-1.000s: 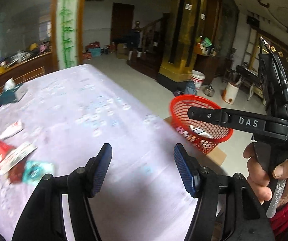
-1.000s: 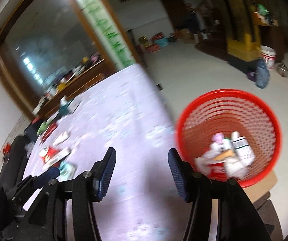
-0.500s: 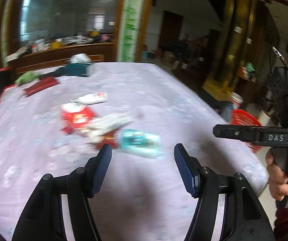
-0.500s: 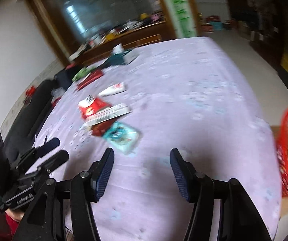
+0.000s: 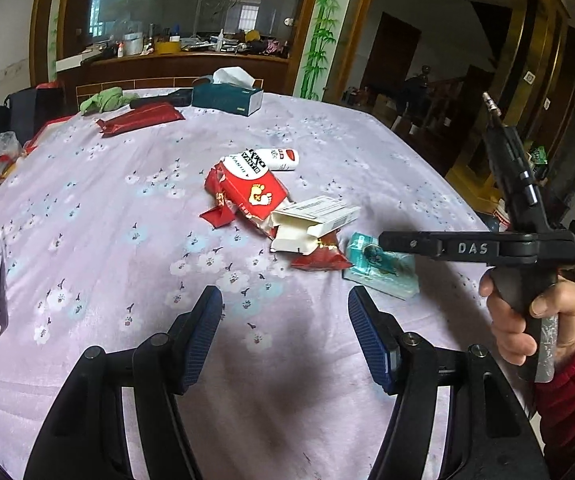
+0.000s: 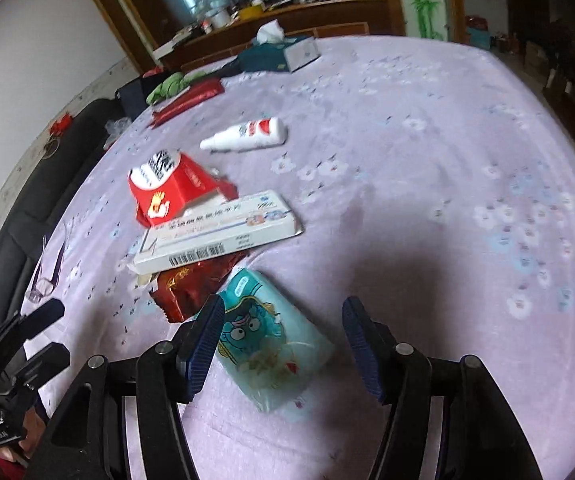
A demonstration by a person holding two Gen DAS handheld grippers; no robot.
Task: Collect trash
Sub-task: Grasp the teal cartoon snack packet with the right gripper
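In your left wrist view, your left gripper (image 5: 283, 336) hangs wide open over the lilac flower-printed tablecloth (image 5: 107, 240), holding nothing. The trash lies ahead in a heap: a torn red carton with a footprint mark (image 5: 253, 194), a white plastic bottle with a red band (image 5: 281, 159) behind it, an open white cardboard box with a barcode (image 5: 311, 220), a crumpled dark red foil wrapper (image 5: 321, 258), and a teal cartoon-printed soft packet (image 5: 383, 276). "YANJI" shows on the red carton. Your right gripper's bar reads "DAS" (image 5: 473, 248), gripped by your hand (image 5: 527, 320) in a red sleeve. A teal tissue box (image 5: 227, 98) sits far back.

In your right wrist view, your right gripper (image 6: 281, 340) is spread wide and empty, with the teal packet (image 6: 271, 344) lying on the cloth between its fingers, nearer the left one. The white box (image 6: 215, 232) leans on the red carton (image 6: 167, 188). Its print is too blurred to read.
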